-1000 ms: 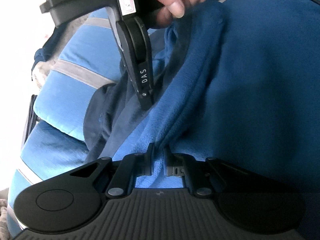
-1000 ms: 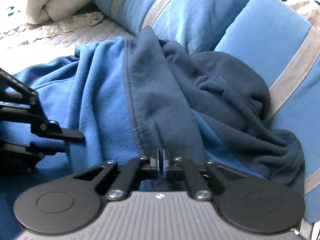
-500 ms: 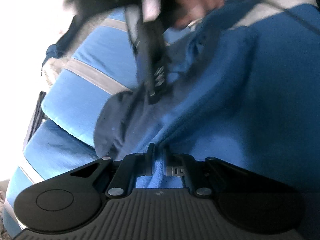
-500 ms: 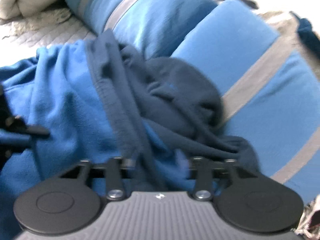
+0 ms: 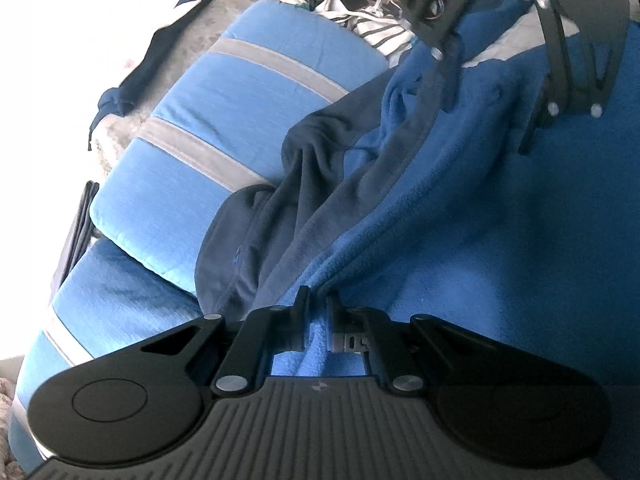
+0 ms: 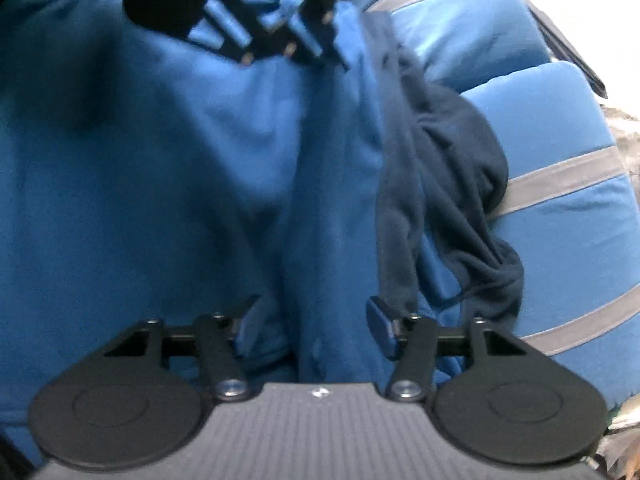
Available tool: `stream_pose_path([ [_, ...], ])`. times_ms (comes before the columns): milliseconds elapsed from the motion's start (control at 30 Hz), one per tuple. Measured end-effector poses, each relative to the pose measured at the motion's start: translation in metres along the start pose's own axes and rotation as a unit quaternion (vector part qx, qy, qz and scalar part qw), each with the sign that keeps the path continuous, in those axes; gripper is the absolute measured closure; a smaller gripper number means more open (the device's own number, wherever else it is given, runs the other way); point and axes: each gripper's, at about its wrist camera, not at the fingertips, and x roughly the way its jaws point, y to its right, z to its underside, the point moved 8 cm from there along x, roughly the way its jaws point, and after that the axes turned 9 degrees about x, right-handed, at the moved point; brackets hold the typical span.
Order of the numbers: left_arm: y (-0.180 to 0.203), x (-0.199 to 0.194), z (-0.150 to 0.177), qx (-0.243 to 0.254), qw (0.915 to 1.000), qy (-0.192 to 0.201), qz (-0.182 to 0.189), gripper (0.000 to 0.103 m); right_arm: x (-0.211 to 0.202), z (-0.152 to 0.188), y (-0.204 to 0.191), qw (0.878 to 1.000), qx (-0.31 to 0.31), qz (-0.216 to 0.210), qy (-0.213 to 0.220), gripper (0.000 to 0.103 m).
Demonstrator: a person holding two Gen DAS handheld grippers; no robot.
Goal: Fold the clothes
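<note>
Clearly the folding has only begun: the left claw [image 5: 318, 300] pinches the blue fleece [image 5: 460, 220] bunched right in front of it, while the right claw [image 6: 312, 320] is closing, fleece between its pads, not yet squeezed.

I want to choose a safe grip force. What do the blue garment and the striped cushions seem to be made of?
Blue garment: probably fleece; matte, fuzzy nap, with soft thick folds and a darker navy part.
Striped cushions: probably a smooth woven cover; light sheen, fine weave lines, grey bands. The exact fibre cannot be told.
</note>
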Motion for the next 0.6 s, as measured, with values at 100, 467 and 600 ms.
stream_pose_path([
  [100, 0.002, -0.002, 0.001, 0.0, 1.0, 0.0, 0.002, 0.095, 0.007, 0.004, -0.001, 1.0, -0.005, 0.009, -0.013, 0.058],
  [467, 0.015, -0.002, 0.02, 0.05, 0.9973, -0.002, -0.053, 0.074, -0.003, 0.005, 0.017, 0.995, -0.049, 0.079, -0.024, 0.096],
  [600, 0.006, 0.001, 0.044, 0.04, 0.9959, -0.037, -0.072, 0.06, -0.014, 0.0, 0.033, 0.993, -0.042, 0.106, -0.017, 0.095],
])
